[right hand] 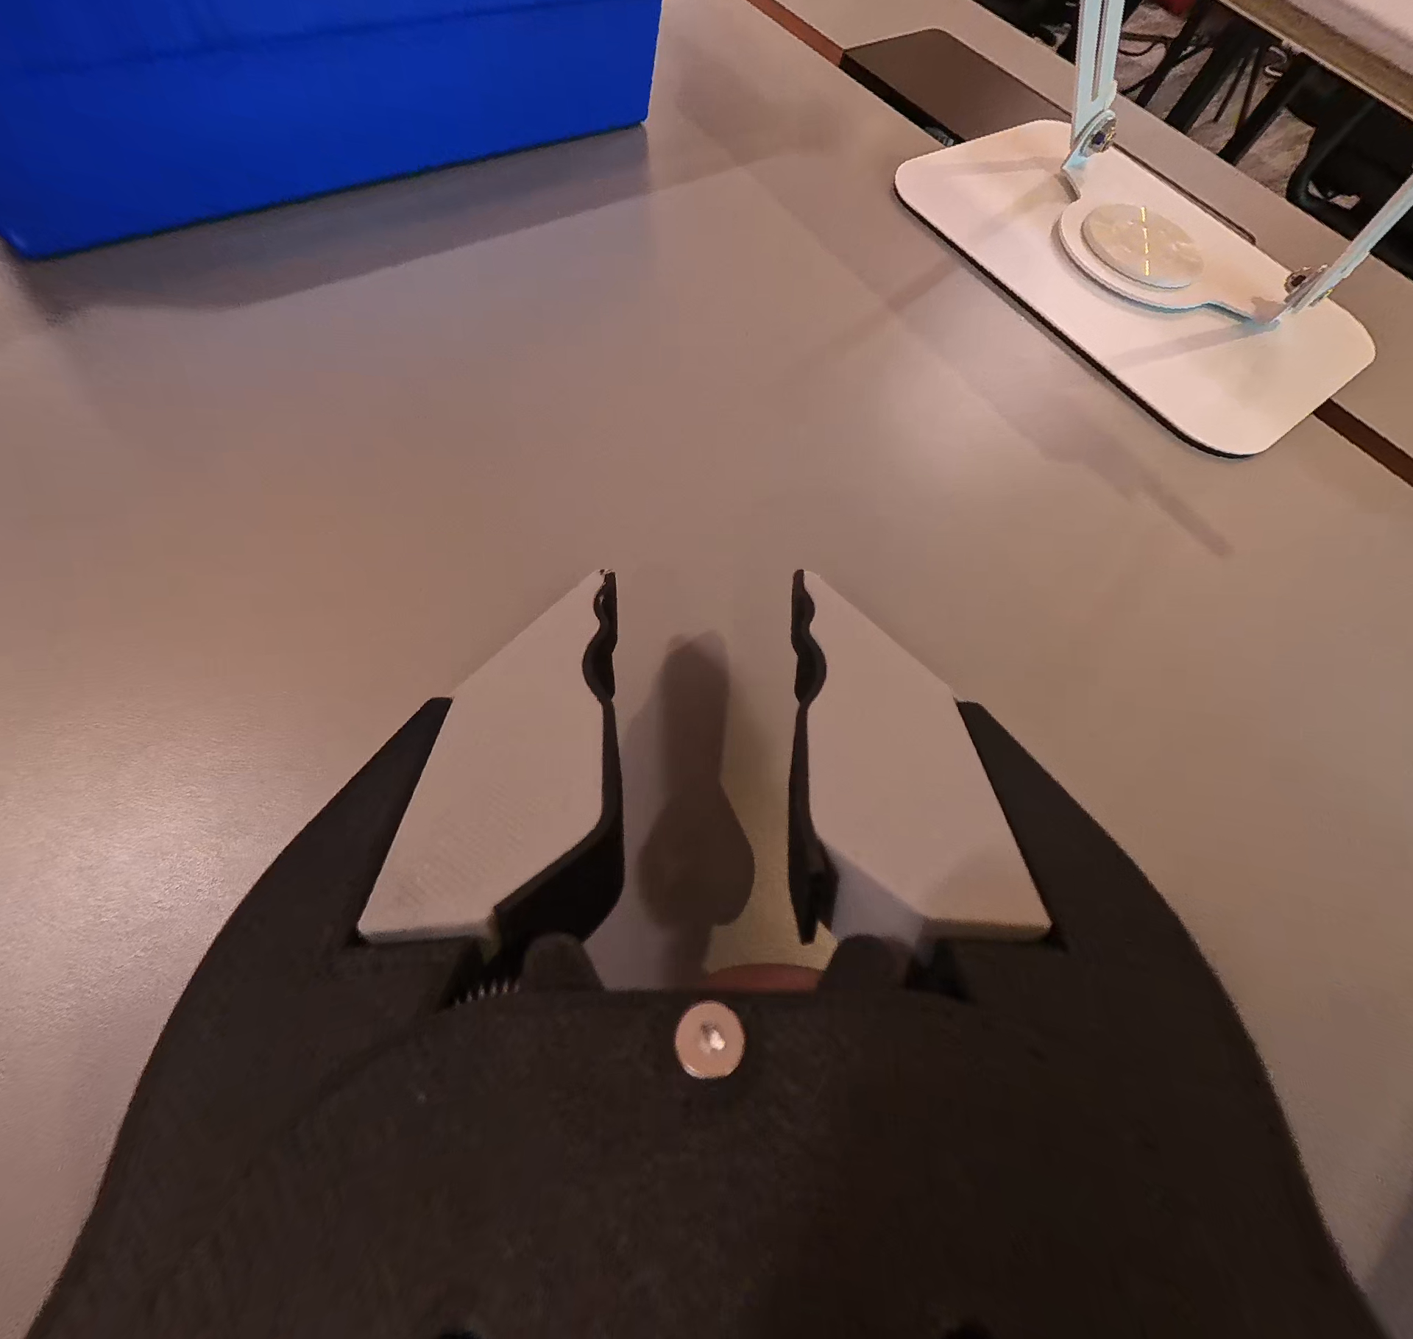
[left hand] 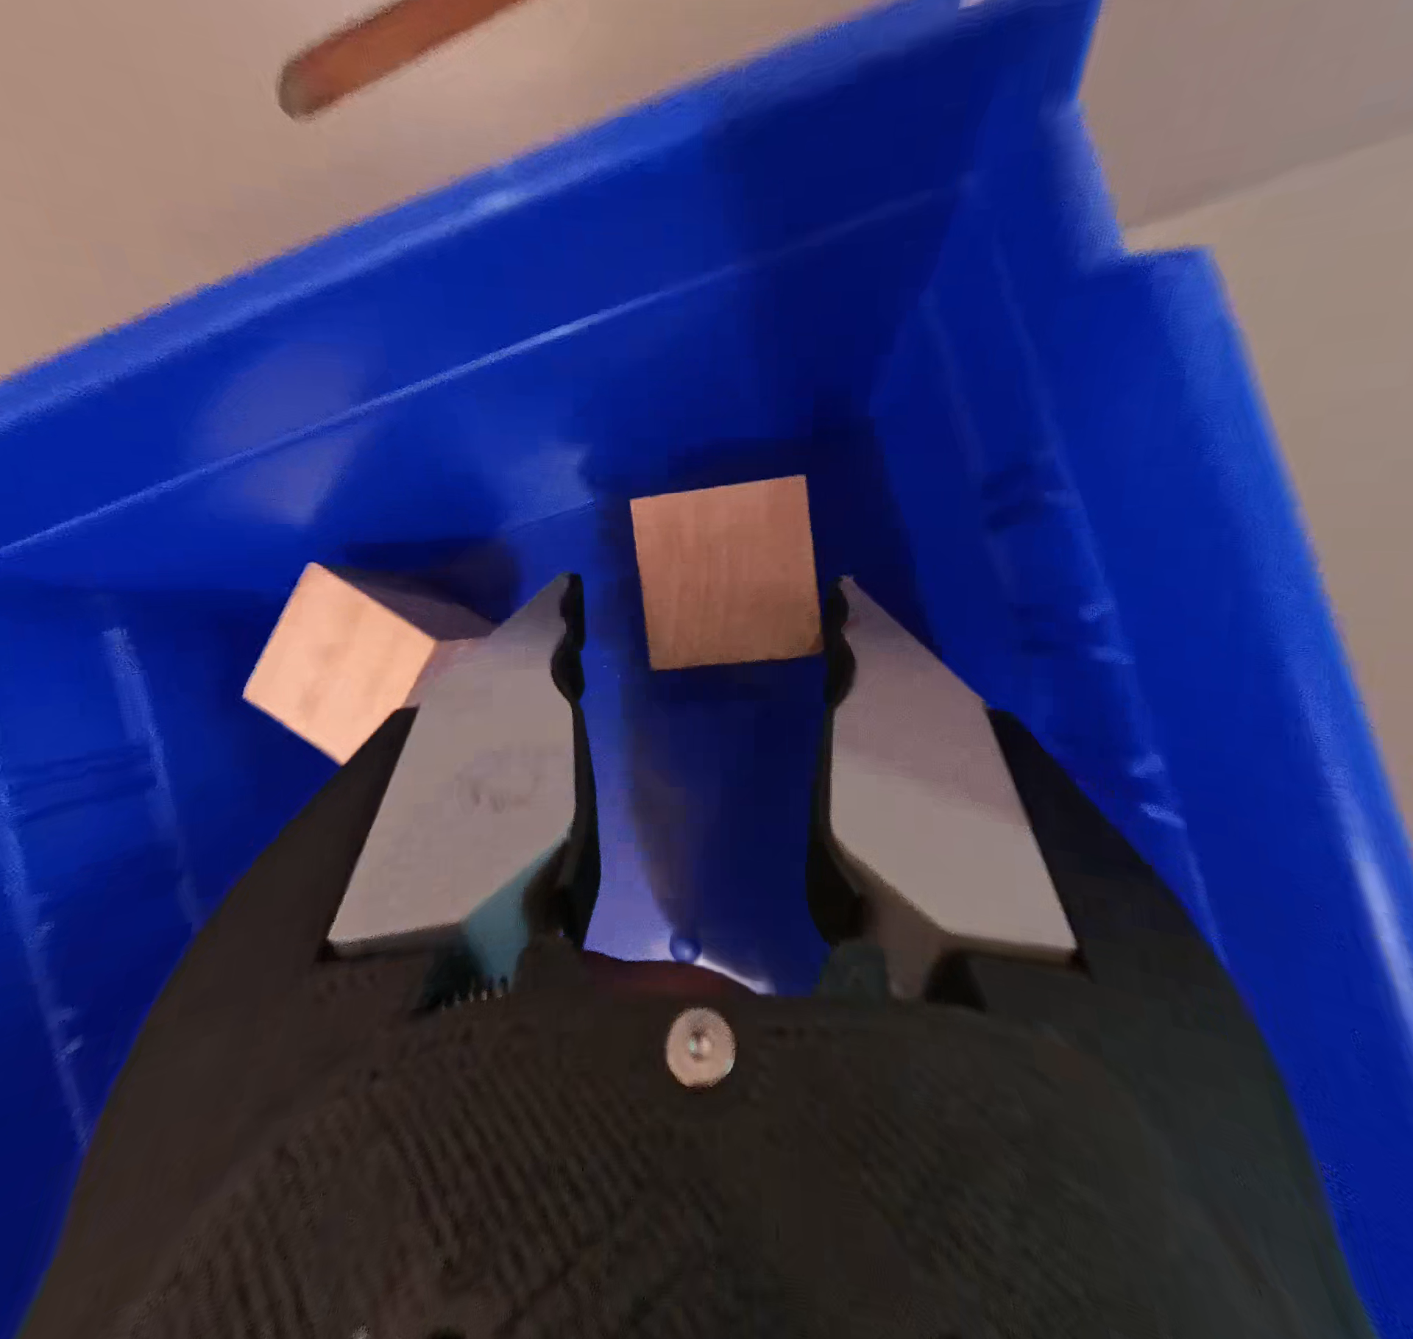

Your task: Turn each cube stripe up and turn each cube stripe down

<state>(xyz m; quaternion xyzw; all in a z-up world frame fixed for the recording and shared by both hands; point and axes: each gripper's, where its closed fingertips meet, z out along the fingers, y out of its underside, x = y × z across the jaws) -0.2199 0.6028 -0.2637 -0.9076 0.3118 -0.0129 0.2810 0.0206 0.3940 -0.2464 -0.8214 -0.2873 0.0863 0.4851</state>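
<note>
In the left wrist view, two plain wooden cubes lie inside a blue bin (left hand: 535, 293). One cube (left hand: 726, 572) sits just beyond my left gripper (left hand: 703, 584), lined up with the gap between its open fingers, apparently not touching them. The other cube (left hand: 340, 660) lies to the left, partly hidden behind the left finger (left hand: 489, 729). No stripe shows on either cube's visible faces. In the right wrist view, my right gripper (right hand: 700, 576) is open and empty, low over the grey table (right hand: 459, 423), with the bin's outer wall (right hand: 329, 79) at the far left.
The bin's walls stand close around my left gripper, the right corner (left hand: 994, 461) nearest. A brown slot (left hand: 451, 18) runs along the table behind the bin. A white stand base (right hand: 1132, 270) with metal legs sits on the table at the far right.
</note>
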